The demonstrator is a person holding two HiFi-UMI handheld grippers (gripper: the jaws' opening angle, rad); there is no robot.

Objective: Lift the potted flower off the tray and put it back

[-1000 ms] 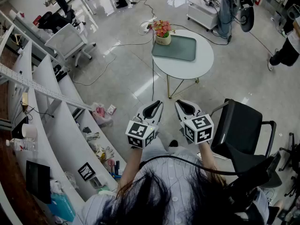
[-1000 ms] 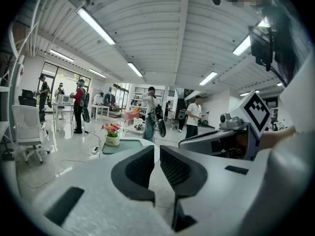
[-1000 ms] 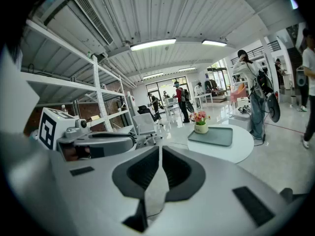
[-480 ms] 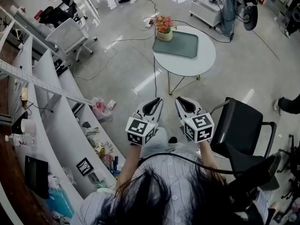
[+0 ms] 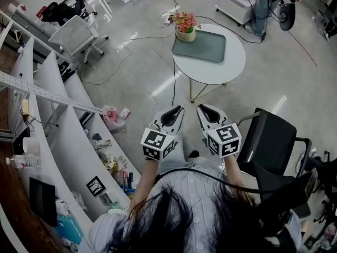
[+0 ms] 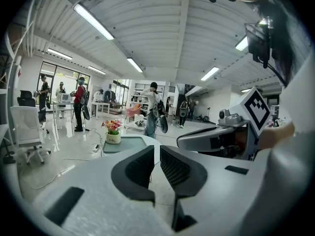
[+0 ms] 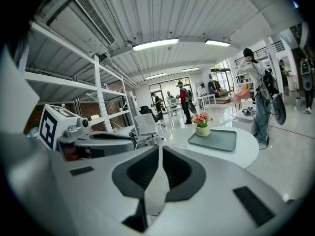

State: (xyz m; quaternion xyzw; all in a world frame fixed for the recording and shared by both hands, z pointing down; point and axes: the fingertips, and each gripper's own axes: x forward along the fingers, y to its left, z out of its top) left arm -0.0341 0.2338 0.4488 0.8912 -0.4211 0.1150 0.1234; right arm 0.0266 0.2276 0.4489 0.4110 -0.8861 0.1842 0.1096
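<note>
Right tongs (image 5: 202,108) forward; flowerpot (image 5: 186,35) small, indistinct.

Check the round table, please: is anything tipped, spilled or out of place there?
Nothing stands out. The potted flower stands upright at a corner of the green tray on the round white table, and nothing is spilled.

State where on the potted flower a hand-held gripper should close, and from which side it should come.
Probably the cream pot, across its body, coming level from the near side: the blooms overhang its top, and it stands upright at the tray corner.
</note>
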